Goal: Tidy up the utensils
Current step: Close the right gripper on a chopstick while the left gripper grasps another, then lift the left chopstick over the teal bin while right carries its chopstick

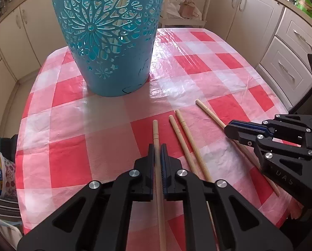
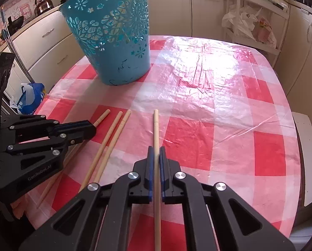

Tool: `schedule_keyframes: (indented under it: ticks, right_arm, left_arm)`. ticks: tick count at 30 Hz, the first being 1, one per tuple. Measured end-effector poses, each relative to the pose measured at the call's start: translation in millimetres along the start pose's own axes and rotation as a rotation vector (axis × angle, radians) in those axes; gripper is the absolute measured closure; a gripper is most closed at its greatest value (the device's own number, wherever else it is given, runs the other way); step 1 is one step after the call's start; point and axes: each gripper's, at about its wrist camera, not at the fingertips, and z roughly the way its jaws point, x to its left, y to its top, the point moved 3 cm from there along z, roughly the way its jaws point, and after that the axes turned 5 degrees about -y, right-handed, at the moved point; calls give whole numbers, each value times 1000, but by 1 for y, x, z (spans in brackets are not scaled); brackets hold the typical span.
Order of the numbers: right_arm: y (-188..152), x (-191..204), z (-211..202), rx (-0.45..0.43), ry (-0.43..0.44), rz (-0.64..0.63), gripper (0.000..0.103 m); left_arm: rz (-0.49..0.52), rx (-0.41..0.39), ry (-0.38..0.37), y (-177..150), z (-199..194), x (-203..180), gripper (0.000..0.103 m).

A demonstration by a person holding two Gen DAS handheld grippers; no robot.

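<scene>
Several wooden chopsticks lie on the red-and-white checked tablecloth (image 1: pixel 76 125). My left gripper (image 1: pixel 157 148) is shut on the leftmost chopstick (image 1: pixel 155 131), which runs between its fingers. Two loose chopsticks (image 1: pixel 185 138) lie side by side just to its right. My right gripper (image 2: pixel 156 151) is shut on the rightmost chopstick (image 2: pixel 156 125); it also shows in the left wrist view (image 1: pixel 233 130) over that chopstick (image 1: pixel 208 112). A teal cut-out plastic basket (image 1: pixel 112 35) stands upright at the far side of the table, also in the right wrist view (image 2: pixel 114 37).
Cream kitchen cabinets (image 1: pixel 290 48) surround the table. A white rack with plastic bags (image 2: pixel 250 21) stands behind it. A blue bag (image 2: pixel 30 98) sits on the floor at the left. A white stool (image 2: pixel 311 156) stands at the table's right edge.
</scene>
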Motion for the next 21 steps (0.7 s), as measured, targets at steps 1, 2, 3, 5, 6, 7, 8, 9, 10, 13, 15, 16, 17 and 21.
schedule_keyframes:
  ticks: [1,2,3,5,6,7,8,9,10,13,15,16,17,21]
  right_arm:
    - [1,0,1,7,-1,-6,97]
    - [1,1,2,12,-5,-15,96]
    - [0,2,2,10,-7,-21,96]
    - [1,5,3,10,-12,-40,94]
    - [1,7,3,7,-17,-53,94]
    - [1,8,4,4,-22,-63,94]
    - [1,9,4,1,-26,-71,94]
    - [1,9,4,0,-24,-71,94]
    - [1,9,5,1,-16,-65,94]
    - [0,4,4,8,34,-20,97]
    - [0,-1,2,4,59,11,97]
    - [0,-3,2,2,75,32,97]
    - [0,-5,2,2,89,52,97]
    - [1,-8,4,4,116,89,97]
  left_arm:
    - [6,11,7,1,1,-1,97]
    - [10,20,18,2,1,-1,96]
    - [19,31,29,3,3,-3,96]
    - [33,41,59,5,5,-5,91]
    - [36,40,74,7,7,-6,90]
    - [41,38,81,8,8,-7,90]
    - [47,36,83,9,9,-8,90]
    - [51,36,81,10,10,-9,92]
    - [51,39,64,11,10,-10,98]
    - [41,12,57,8,4,-10,98]
    - [33,-32,59,5,-8,-11,98]
    - [27,-58,59,4,-15,-11,98]
    - [21,-76,62,4,-21,-10,98]
    - [15,-147,74,6,-44,-6,98]
